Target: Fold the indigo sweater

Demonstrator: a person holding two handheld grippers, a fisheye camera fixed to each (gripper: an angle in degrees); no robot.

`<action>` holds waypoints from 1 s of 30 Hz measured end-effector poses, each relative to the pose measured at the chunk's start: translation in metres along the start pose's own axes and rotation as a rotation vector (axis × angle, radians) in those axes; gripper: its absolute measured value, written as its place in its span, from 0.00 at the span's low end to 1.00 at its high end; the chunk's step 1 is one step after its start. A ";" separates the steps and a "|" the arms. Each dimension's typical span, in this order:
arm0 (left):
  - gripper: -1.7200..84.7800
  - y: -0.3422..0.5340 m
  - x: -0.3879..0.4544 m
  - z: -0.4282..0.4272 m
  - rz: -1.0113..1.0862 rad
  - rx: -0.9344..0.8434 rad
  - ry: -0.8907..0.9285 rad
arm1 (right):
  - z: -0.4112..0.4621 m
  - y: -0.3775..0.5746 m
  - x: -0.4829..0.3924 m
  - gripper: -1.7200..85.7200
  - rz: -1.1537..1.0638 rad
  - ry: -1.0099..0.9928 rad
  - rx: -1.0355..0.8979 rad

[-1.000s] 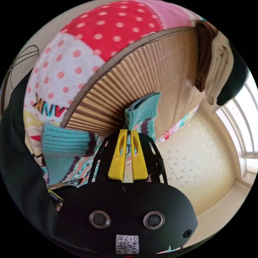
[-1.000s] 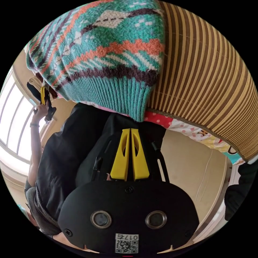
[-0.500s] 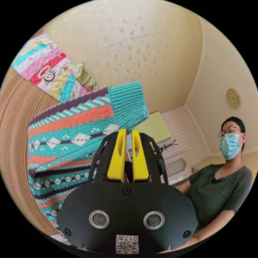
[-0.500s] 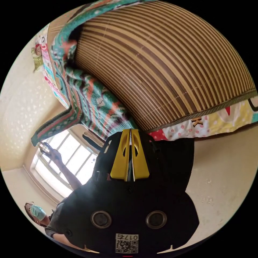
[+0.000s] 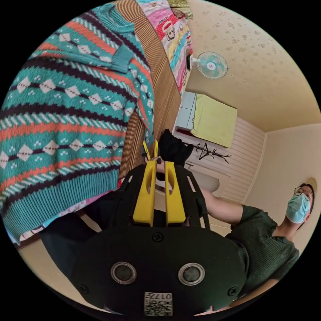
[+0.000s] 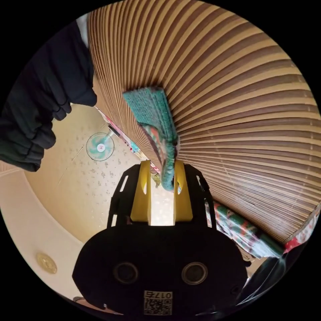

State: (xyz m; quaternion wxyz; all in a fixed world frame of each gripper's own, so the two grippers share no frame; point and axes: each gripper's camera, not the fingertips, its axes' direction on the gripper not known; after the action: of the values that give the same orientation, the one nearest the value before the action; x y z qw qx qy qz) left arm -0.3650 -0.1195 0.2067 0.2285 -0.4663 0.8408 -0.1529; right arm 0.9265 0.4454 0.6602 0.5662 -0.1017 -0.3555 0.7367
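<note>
The sweater, knitted teal with orange and dark bands, lies spread on a striped bamboo mat at the left of the left gripper view. My left gripper is shut and empty, just off the sweater's hem side. Beyond its tips a black-gloved hand holds my right gripper at the sweater's edge. In the right gripper view one sleeve with a teal cuff hangs over the mat. That sleeve runs down between the jaws of my open right gripper and leans on the right-hand one.
A person in a mask sits to the right. A wall fan is also visible in the right gripper view. A patchwork quilt borders the mat. A dark garment hangs at the upper left. More sweater lies at the mat's edge.
Both cameras have swung widely. The right gripper's jaws have gone from shut to open, and a sleeve now hangs between them. The left gripper stays shut, away from the cuff.
</note>
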 end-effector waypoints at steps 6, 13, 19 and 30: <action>0.02 0.045 -0.021 -0.011 -0.076 0.056 -0.038 | 0.077 0.022 -0.097 0.07 -0.336 -0.122 -0.207; 0.07 0.053 -0.038 -0.022 -0.098 0.032 -0.118 | 0.249 0.242 -0.134 0.09 -0.936 0.123 -0.952; 0.07 0.073 -0.065 -0.069 -0.190 0.129 -0.349 | 0.322 0.352 0.007 0.13 -0.830 0.351 -1.265; 0.16 0.082 -0.142 -0.181 -0.348 0.054 -0.836 | 0.178 0.256 0.096 0.17 -0.870 1.394 -1.061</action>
State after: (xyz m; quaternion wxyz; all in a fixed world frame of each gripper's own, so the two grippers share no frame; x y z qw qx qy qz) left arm -0.4539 0.0522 0.3559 0.5313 -0.6164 0.5810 -0.0094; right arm 0.6005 0.4321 0.6501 0.7525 -0.6158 -0.2330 -0.0176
